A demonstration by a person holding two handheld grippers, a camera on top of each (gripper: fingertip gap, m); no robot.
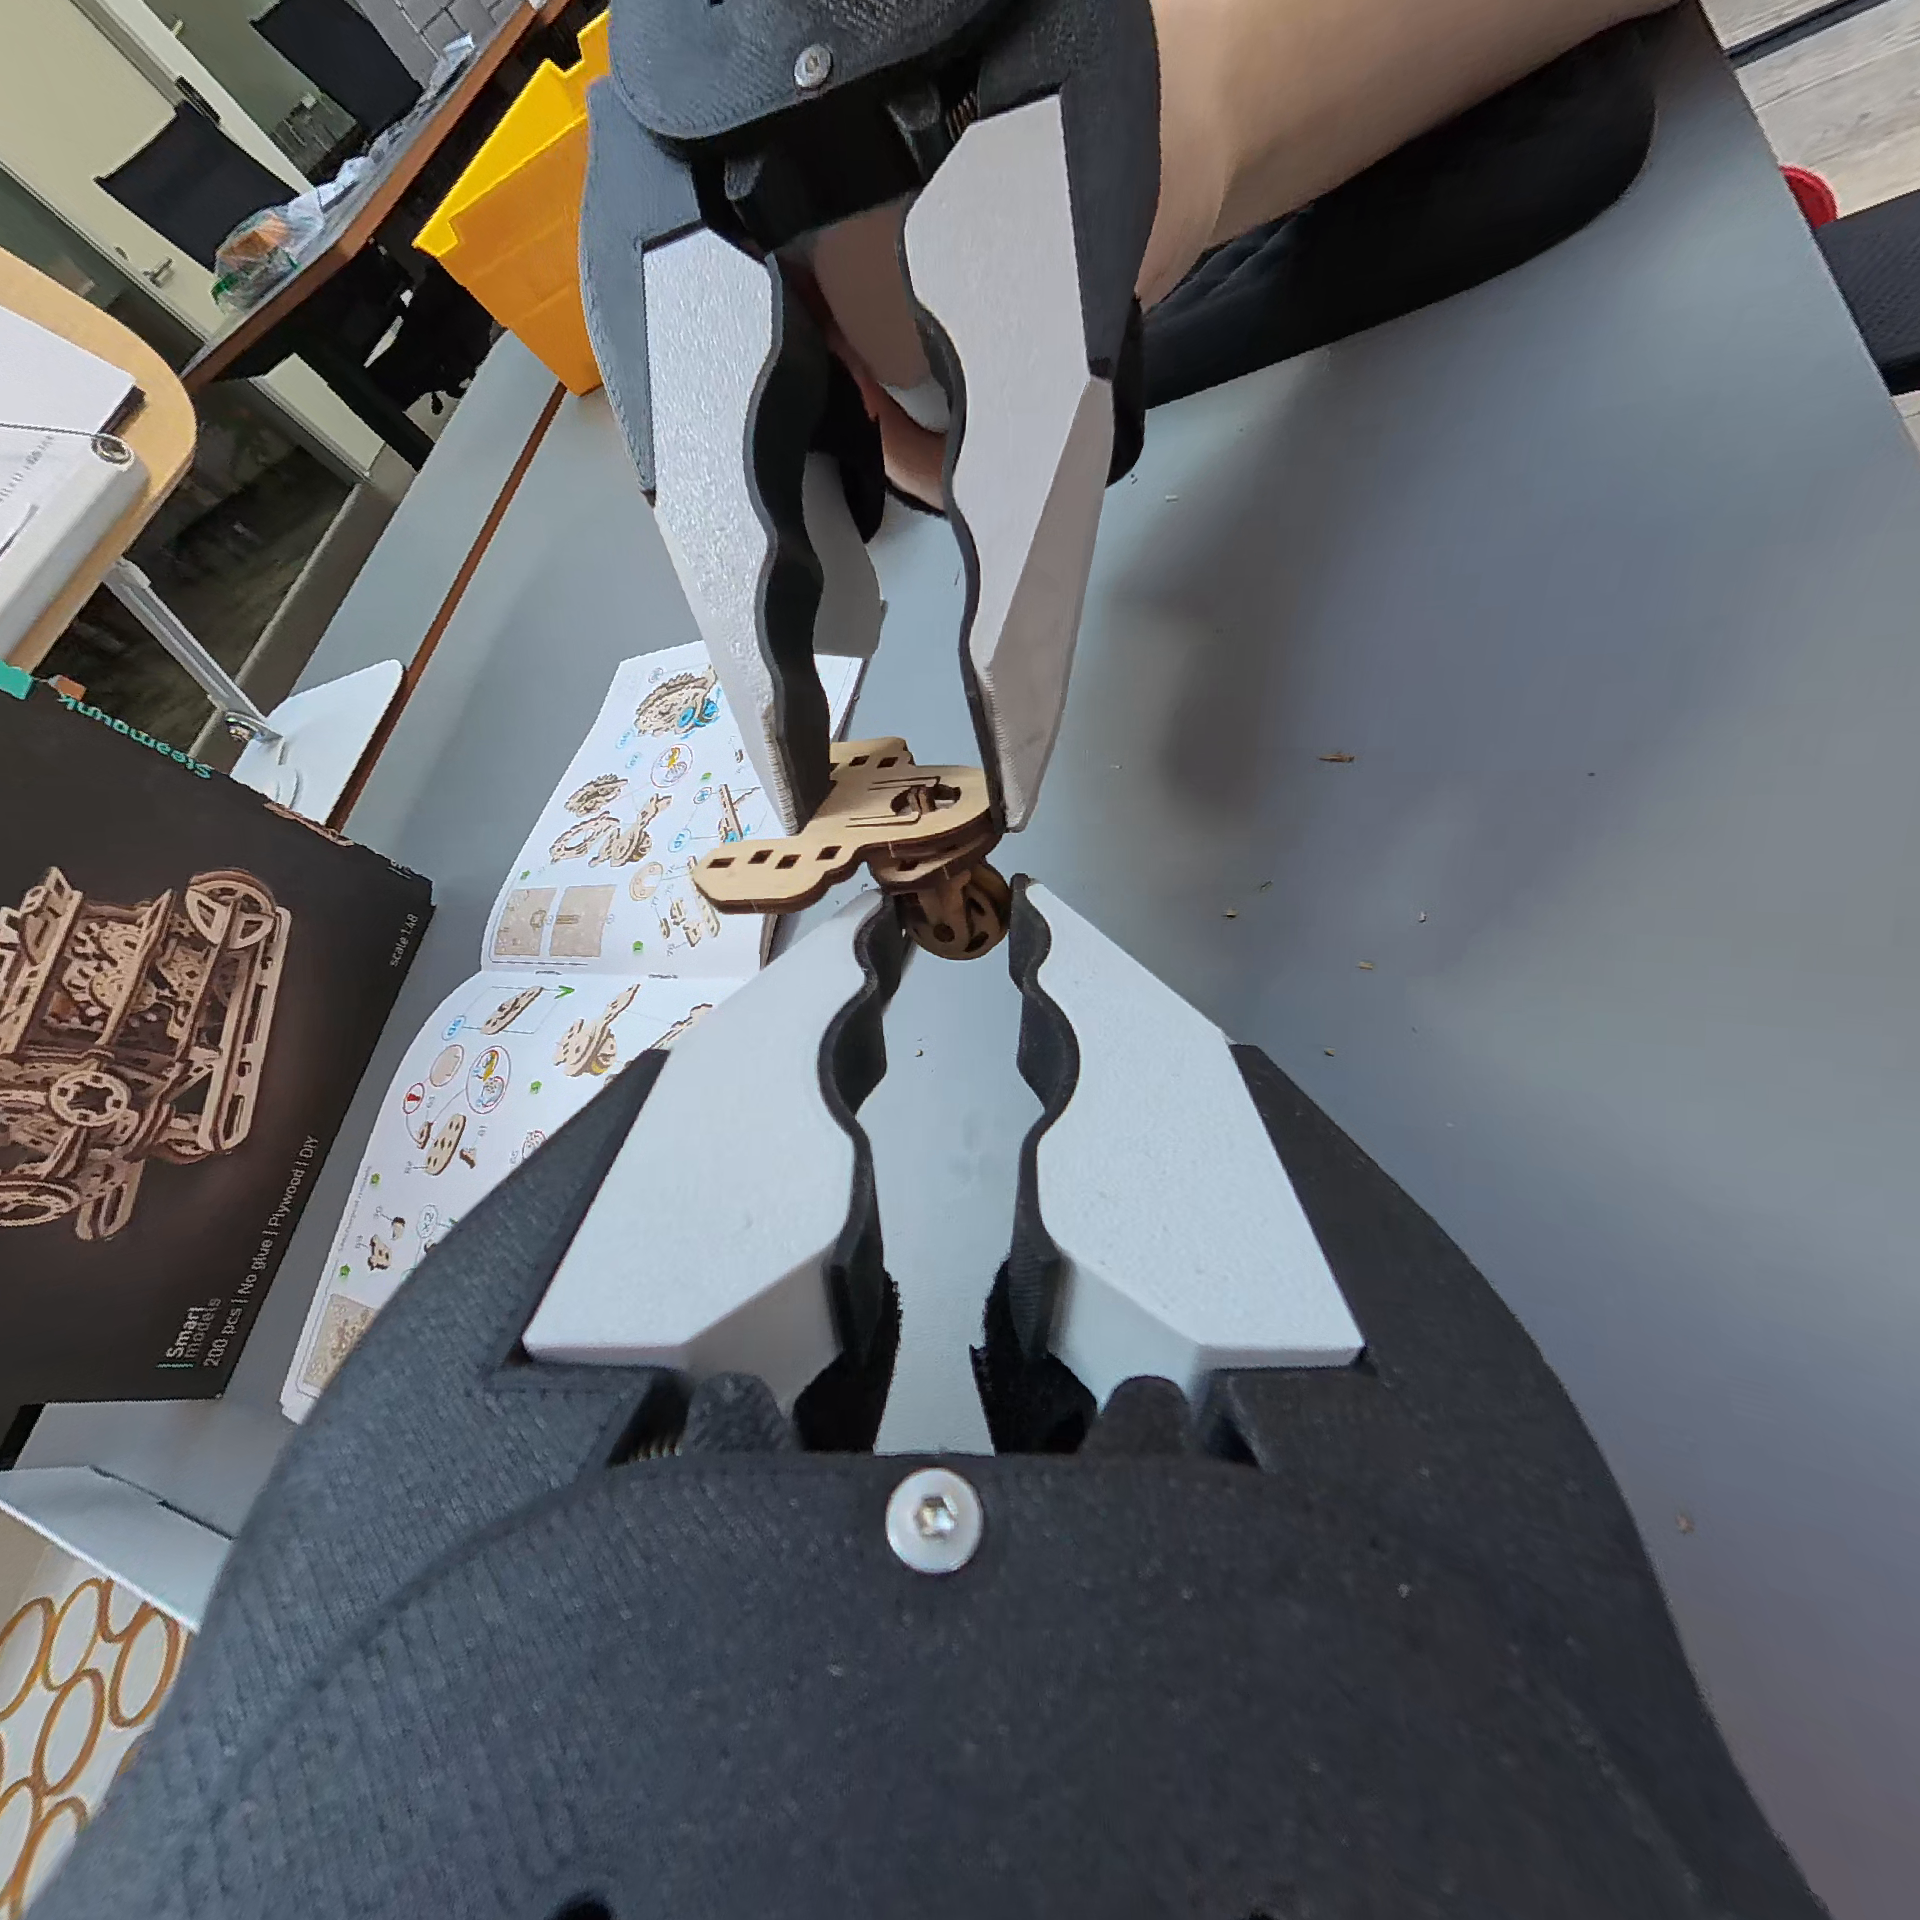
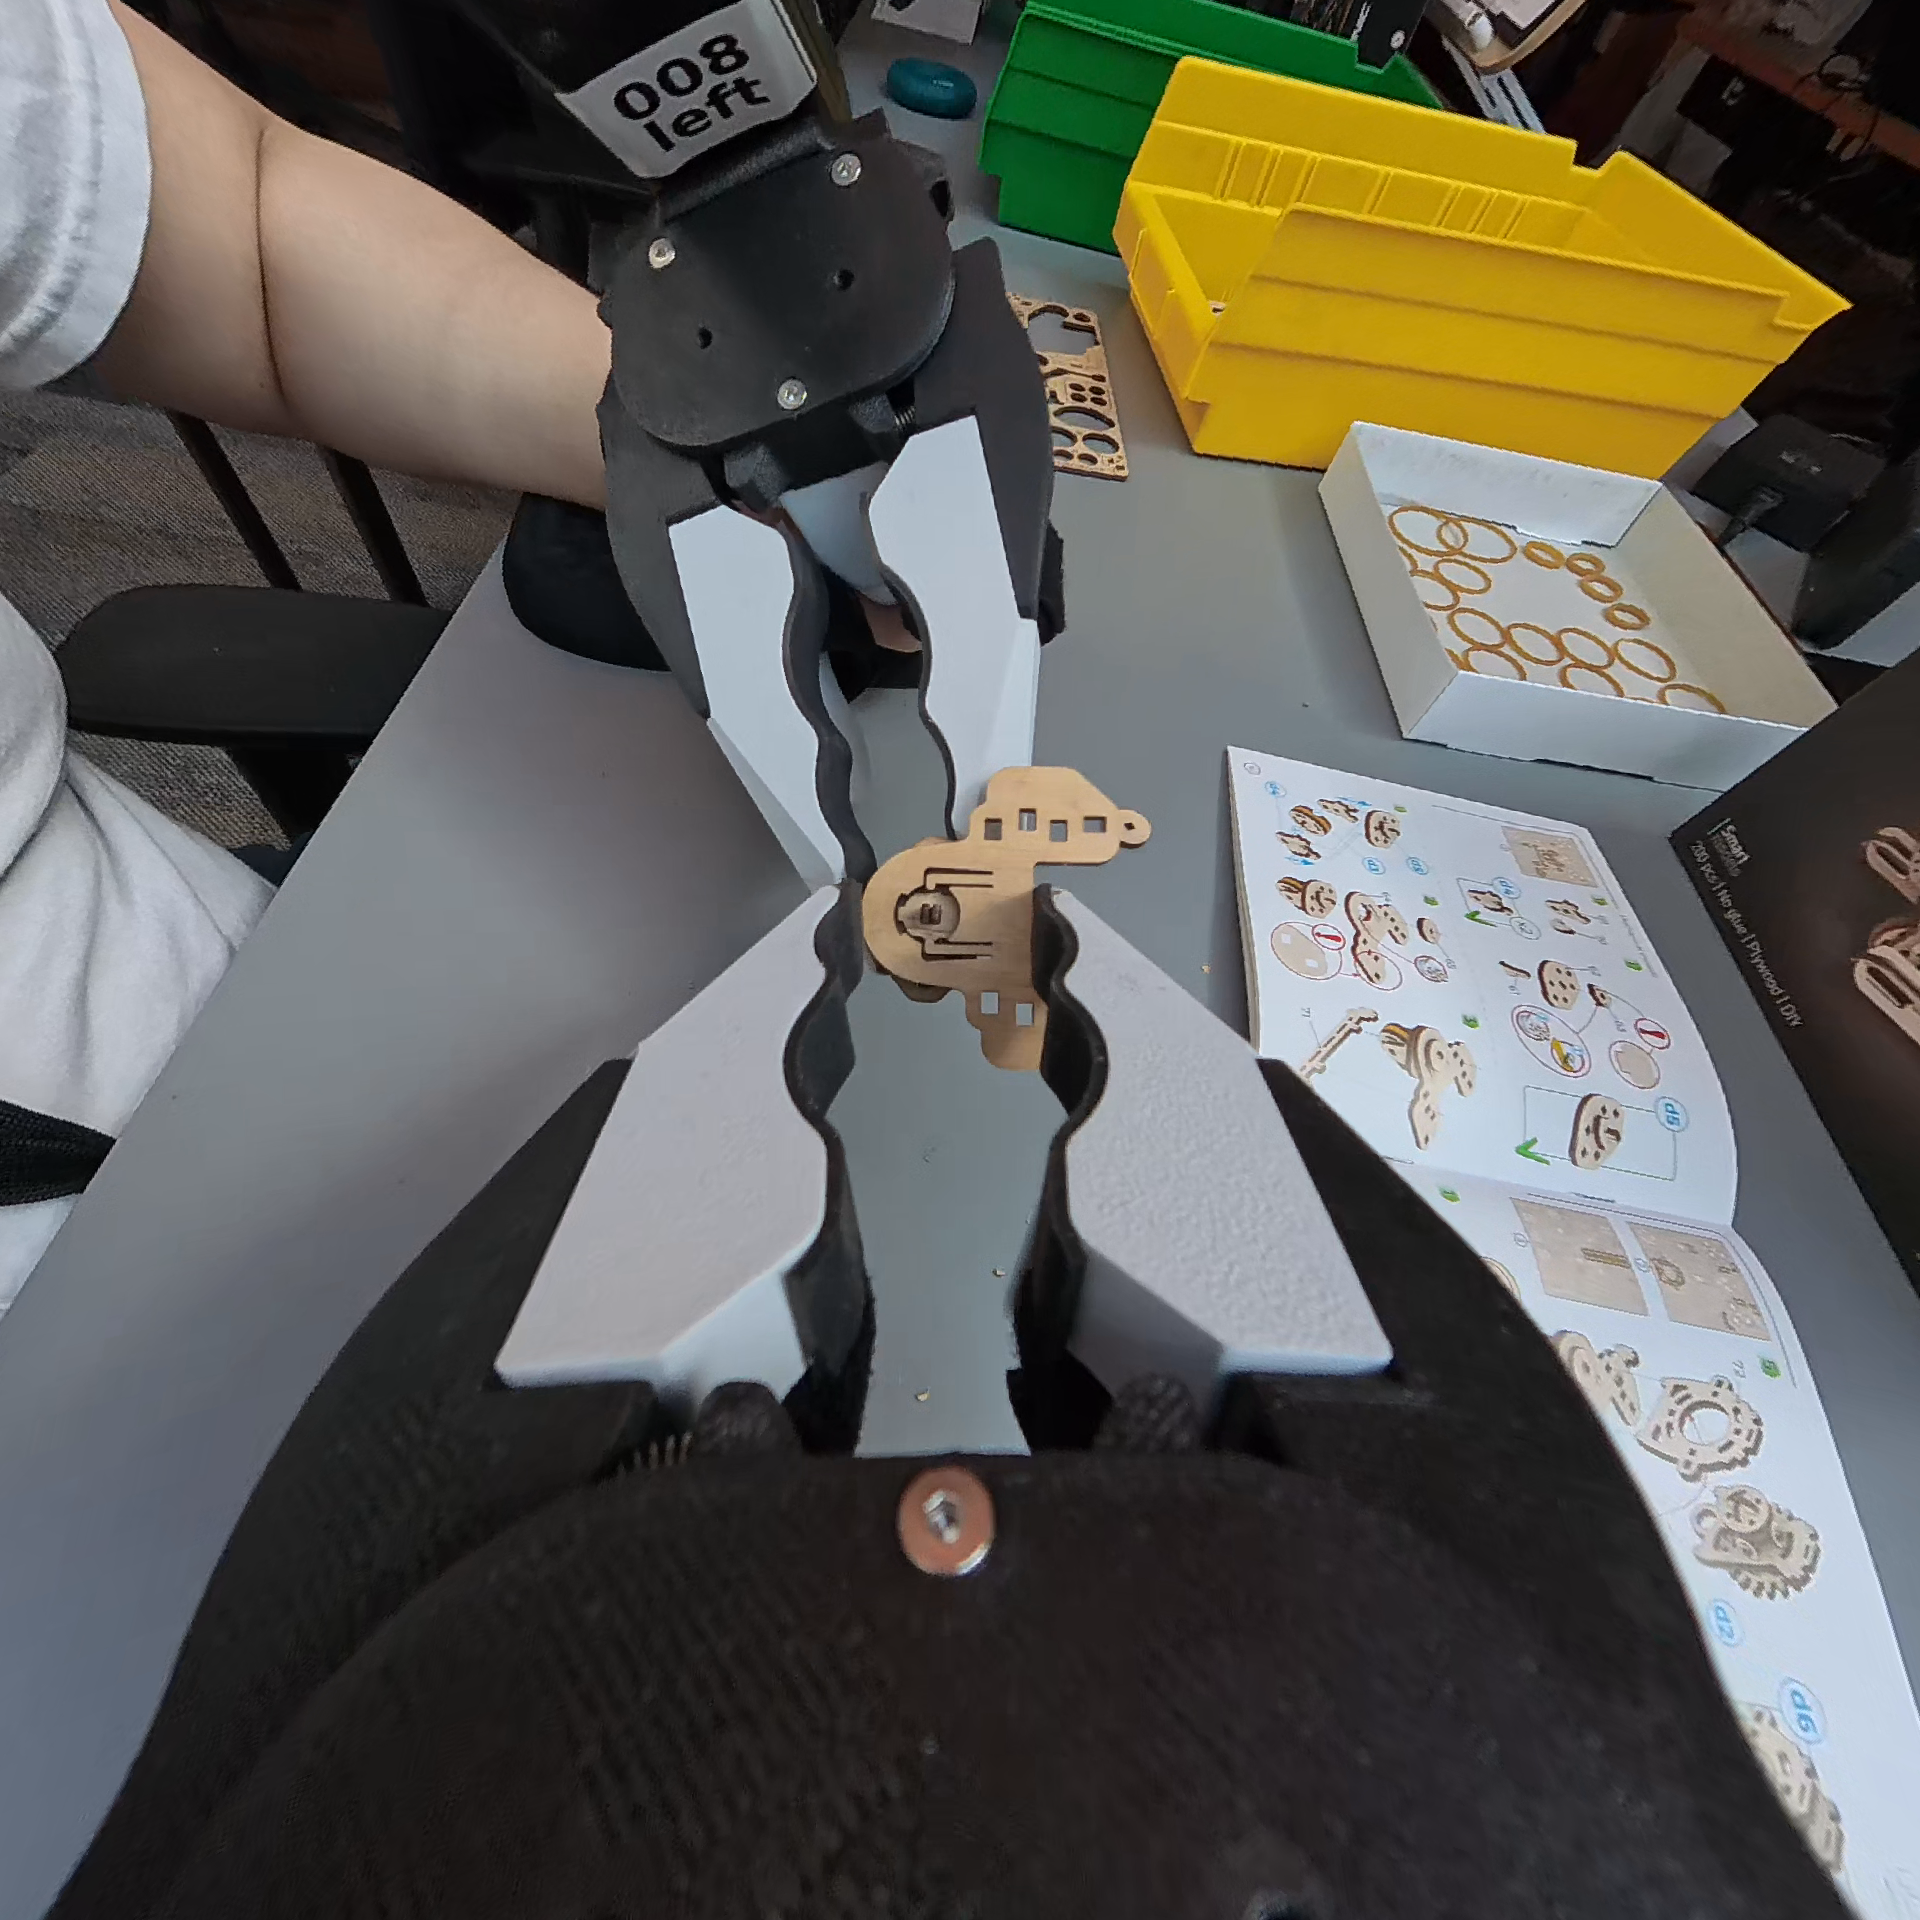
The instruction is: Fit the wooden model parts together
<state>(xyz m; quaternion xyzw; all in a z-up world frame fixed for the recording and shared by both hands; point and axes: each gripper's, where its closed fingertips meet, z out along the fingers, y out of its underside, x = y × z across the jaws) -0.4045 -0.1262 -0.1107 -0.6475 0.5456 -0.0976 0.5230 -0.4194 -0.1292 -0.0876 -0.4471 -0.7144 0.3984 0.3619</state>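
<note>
**Two claws meet over a grey tabletop**

Above the grey tabletop (image 2: 468, 935), at frame centre, the right claw (image 2: 940, 914) pinches the flat wooden plate (image 2: 966, 925). The left claw (image 1: 951, 899) grips the small wooden wheel (image 1: 961, 920) beneath it. The instruction booklet (image 2: 1455, 987) lies at three o'clock.
</note>
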